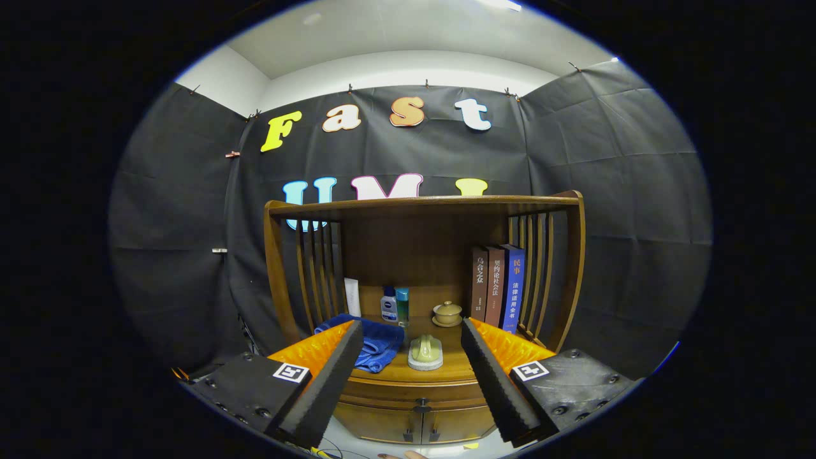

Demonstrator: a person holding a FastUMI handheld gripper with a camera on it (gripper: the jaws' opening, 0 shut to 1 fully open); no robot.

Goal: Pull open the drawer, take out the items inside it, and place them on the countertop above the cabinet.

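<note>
The wooden cabinet (421,229) stands ahead against the booth wall. Its drawer (382,401) is shut, its front sitting just under the countertop (459,366), with a small dark knob (421,404) in the middle. My gripper (412,324) is open, raised in front of the cabinet and clear of it. Its fingers frame the countertop, and the knob lies lower down between them. Nothing is held. The inside of the drawer is hidden.
On the countertop lie a blue towel (377,344) and a pale green brush (425,352). Behind them stand two small bottles (389,305), a white tube (351,296), a lidded cup (447,313) and three upright books (496,287). Slatted side rails (315,268) and a top shelf enclose it. Two cabinet doors (389,430) sit below the drawer.
</note>
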